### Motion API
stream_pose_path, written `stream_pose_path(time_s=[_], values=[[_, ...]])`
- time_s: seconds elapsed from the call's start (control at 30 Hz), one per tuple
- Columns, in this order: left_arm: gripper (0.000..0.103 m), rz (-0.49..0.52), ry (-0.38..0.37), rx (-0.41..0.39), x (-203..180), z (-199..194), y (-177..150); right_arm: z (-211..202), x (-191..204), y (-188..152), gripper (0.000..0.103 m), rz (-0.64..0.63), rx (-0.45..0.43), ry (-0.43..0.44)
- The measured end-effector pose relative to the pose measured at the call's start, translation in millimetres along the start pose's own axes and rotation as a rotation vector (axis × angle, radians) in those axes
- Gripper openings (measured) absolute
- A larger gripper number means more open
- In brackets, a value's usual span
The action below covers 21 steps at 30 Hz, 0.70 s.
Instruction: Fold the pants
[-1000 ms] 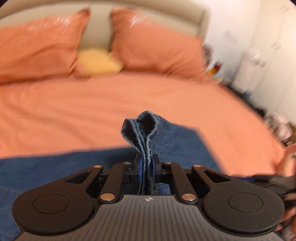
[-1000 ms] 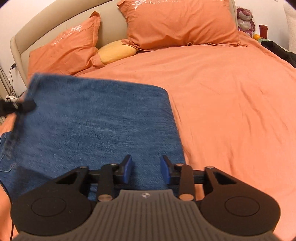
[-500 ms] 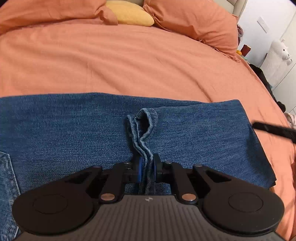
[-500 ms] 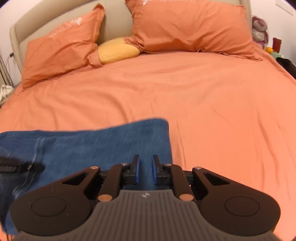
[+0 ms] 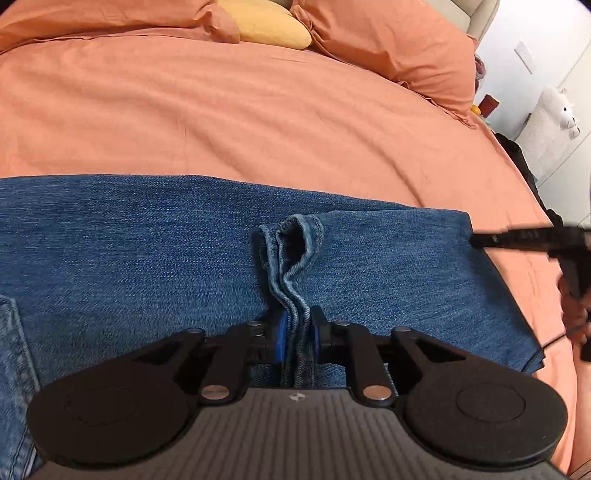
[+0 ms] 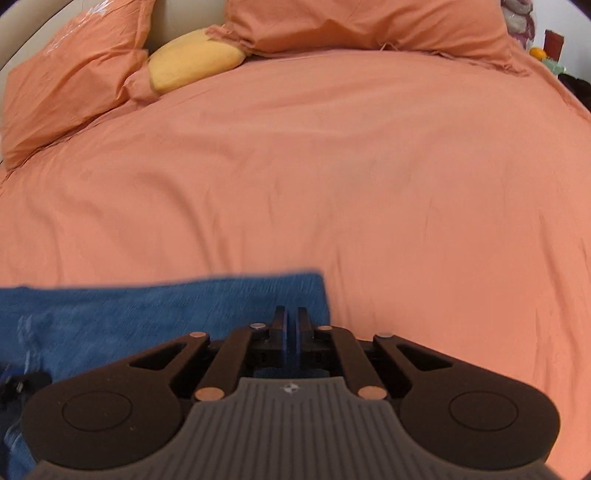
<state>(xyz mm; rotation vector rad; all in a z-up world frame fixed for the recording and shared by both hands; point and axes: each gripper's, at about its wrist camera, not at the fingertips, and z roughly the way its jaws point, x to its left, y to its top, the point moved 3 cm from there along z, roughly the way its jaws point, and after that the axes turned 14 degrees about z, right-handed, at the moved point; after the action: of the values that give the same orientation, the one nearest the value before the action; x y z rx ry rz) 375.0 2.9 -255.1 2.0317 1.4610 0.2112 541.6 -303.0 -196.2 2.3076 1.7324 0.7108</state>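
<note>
Blue denim pants lie folded across the near part of the orange bed. My left gripper sits low over them with a bunched hem standing up between its blue pads. Its jaws are opening, and the cloth still touches both pads. In the right wrist view the pants end in a square corner just under my right gripper, which is shut with nothing between its fingers. That right gripper also shows as a blurred black bar at the pants' right edge.
Two orange pillows and a yellow cushion lie at the headboard. A white plush toy and small items stand by the wall to the right of the bed. A hand shows at the right edge.
My left gripper came down with the hem onto the folded pants and its pads have parted a little. My right gripper shut empty and slid right toward the pants' corner.
</note>
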Motion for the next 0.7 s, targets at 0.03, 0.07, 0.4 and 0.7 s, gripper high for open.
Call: stream_pose_path(time_s=[0.03,0.07,0.4,0.7], values=[[0.03,-0.009,0.007,0.011,-3,-3,0,-7,0,-7,0.0,-0.006,0.015,0.0],[0.036,-0.013,0.012,0.019,-5,-8,-2,-14,0,-15,0.0,-0.017,0.034,0.001],[0.038,0.031,0.054,0.063,-39,-47,-39,-90,-22,-120,0.001,-0.092,0.059,0.044],[0.037,0.03,0.111,0.118,-43,-27,-51,-79,-41,-149,0.0,-0.032,0.03,0.095]])
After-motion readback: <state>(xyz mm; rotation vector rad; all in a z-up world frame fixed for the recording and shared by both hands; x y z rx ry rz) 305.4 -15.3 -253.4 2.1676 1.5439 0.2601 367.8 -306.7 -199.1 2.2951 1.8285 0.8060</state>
